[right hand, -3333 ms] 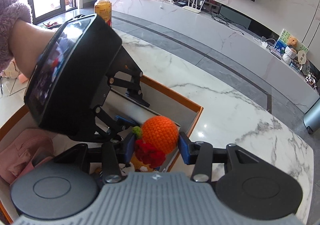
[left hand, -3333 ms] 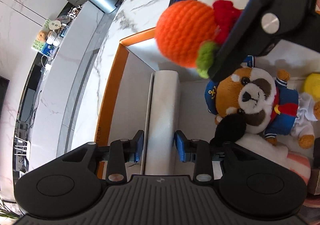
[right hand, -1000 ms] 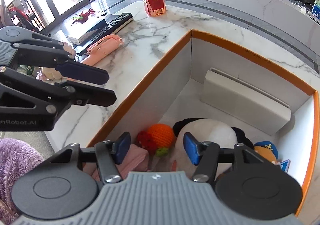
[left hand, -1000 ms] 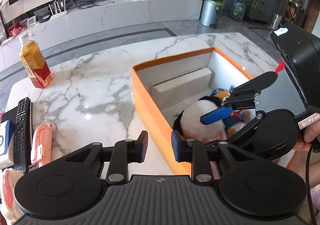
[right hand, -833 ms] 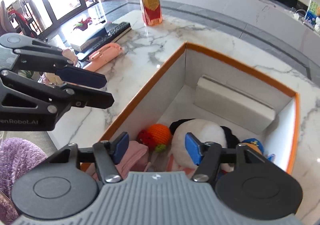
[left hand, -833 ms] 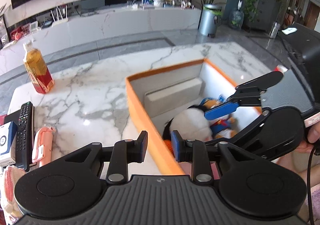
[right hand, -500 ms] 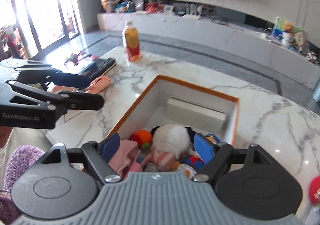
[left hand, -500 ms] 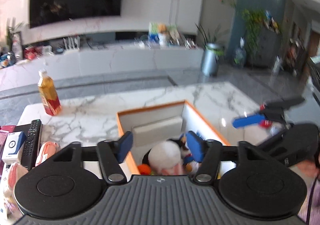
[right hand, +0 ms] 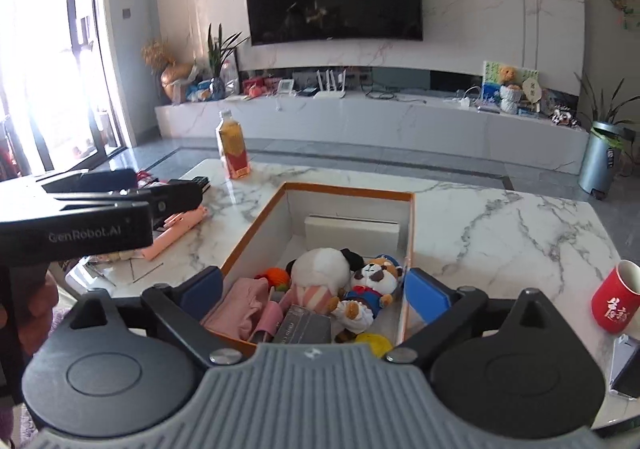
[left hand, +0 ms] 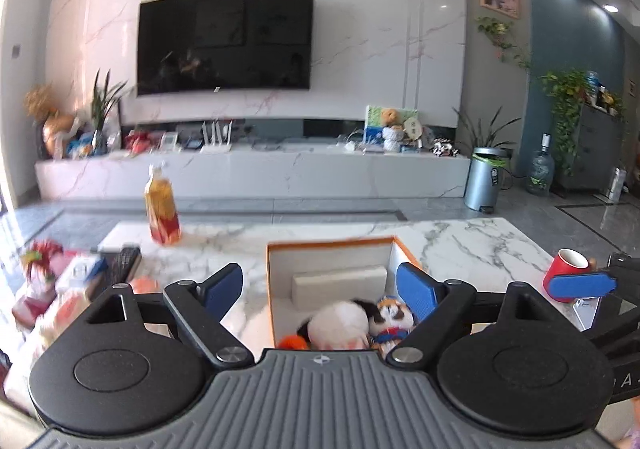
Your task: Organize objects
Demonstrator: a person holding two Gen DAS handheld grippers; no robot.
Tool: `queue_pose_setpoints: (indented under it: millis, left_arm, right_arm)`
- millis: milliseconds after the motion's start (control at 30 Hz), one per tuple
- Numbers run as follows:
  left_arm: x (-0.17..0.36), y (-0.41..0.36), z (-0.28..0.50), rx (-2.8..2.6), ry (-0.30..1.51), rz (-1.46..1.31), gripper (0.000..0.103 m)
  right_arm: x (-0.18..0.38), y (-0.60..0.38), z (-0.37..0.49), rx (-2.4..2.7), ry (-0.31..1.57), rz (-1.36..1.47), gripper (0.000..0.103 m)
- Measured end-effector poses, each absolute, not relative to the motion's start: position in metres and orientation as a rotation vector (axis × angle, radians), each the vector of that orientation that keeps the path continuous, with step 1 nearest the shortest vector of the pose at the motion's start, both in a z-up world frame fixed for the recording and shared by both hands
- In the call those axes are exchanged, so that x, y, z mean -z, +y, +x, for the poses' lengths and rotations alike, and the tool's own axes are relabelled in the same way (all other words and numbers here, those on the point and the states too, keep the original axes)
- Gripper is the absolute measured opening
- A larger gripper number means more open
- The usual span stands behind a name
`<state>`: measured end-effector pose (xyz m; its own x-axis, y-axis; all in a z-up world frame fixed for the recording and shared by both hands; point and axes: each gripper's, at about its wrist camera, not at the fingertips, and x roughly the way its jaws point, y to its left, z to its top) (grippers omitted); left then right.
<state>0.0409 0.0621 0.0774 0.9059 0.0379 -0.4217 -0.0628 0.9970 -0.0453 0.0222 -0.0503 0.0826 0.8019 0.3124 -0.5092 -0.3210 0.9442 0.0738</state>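
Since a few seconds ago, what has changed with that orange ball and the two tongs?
The right tongs let go of the orange crochet ball, which now lies in the orange-rimmed box beside the white plush. Both tongs have pulled back and up from the box, the left tongs included; their jaws are opening, nothing between them. The box, bottle and red mug stayed put.

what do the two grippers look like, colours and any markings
Both are black, with blue pads on the fingers and a ribbed grey housing flanked by two round black discs. The left gripper shows white "GenRobot.AI" lettering on its side in the right wrist view; the right gripper matches it.
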Motion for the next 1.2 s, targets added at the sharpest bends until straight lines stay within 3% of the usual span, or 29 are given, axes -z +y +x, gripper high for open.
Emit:
queue_pose_setpoints:
  millis: [467, 1200]
  left_arm:
    - [-0.016, 0.051, 0.033, -0.17, 0.591, -0.133, 0.1]
    - [-0.002, 0.049, 0.027, -0.212, 0.693, -0.12, 0.1]
  right_arm:
    - [-0.015, -0.069, 0.026, -0.223, 0.681, 0.059, 0.102]
    - [-0.004, -0.056, 0.02, -0.232, 0.705, 0.029, 0.102]
